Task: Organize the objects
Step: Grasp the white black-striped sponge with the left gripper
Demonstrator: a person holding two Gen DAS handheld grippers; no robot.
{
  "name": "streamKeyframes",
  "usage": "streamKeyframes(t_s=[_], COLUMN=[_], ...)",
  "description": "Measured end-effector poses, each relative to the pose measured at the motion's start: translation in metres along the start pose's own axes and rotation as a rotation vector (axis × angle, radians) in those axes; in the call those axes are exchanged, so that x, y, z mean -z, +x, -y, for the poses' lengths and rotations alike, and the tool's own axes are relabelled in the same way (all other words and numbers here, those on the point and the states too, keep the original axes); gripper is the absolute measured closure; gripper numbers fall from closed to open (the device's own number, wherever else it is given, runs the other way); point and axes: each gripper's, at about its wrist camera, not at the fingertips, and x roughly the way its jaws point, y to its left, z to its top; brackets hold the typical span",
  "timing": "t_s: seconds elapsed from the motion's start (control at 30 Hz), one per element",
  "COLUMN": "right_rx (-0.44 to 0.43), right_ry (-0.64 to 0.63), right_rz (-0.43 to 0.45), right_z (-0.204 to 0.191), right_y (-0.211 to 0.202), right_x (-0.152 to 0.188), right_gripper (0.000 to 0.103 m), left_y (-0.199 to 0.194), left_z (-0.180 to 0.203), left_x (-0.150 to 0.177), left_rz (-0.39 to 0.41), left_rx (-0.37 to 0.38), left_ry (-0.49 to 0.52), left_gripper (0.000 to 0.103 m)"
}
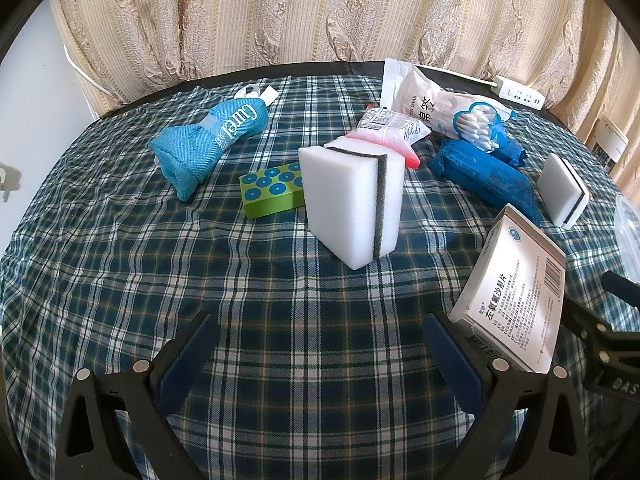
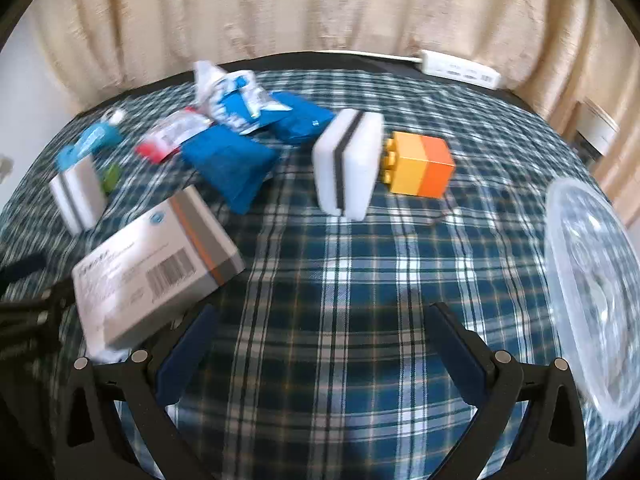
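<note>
We see a white sponge (image 1: 352,204) with a grey stripe standing upright at the tabletop's centre. At ten o'clock lies a rolled blue towel (image 1: 208,142); just left, a green dotted block (image 1: 272,190). At three o'clock lean a tilted medicine box (image 1: 516,292) and a second sponge (image 1: 562,190).

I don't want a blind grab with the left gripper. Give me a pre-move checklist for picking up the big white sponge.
1. Left gripper open, nothing between its jaws: ok.
2. White sponge standing on edge, ahead of the left gripper: ok.
3. Sponge free of neighbours: not ok; the green block sits right against its left side and the pink-edged packet right behind it.
4. Medicine box clear of the approach: not ok; it is beside the right-hand jaw.
5. Right gripper open and empty: ok.
6. Clear plastic container ready to receive: cannot tell; the view is blurred.
</note>
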Motion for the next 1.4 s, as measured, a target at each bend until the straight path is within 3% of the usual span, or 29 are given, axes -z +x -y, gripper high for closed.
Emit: streamKeyframes(t_s=[0.5, 0.7, 0.97, 1.23, 1.4], right_rx=[-0.023, -0.032, -0.023, -0.021, -0.022], right_ry=[-0.032, -0.024, -0.039, -0.040, -0.040], right_rz=[0.000, 0.003, -0.004, -0.002, -0.001], right_z=[0.006, 0.004, 0.004, 0.003, 0.003], right_y=[-0.007, -0.007, -0.006, -0.006, -0.006], right_x=[0.010, 0.005, 0.007, 0.008, 0.008], right_gripper=[0.000, 0.000, 0.000, 0.000, 0.000], left_y=[-0.001, -0.010, -0.018, -0.021, -0.027], left_z=[-0.001, -0.001, -0.018, -0.029, -0.024], left_x=[0.001, 0.003, 0.001, -0.006, -0.015], left_rz=[-0.001, 0.017, 0.071, 0.089, 0.057], left_rx=[0.009, 0.089, 0.121, 0.112, 0.046], left_ry=[0.010, 0.030, -0.052, -0.105, -0.096], left_gripper=[0.000, 0.000, 0.000, 0.000, 0.000])
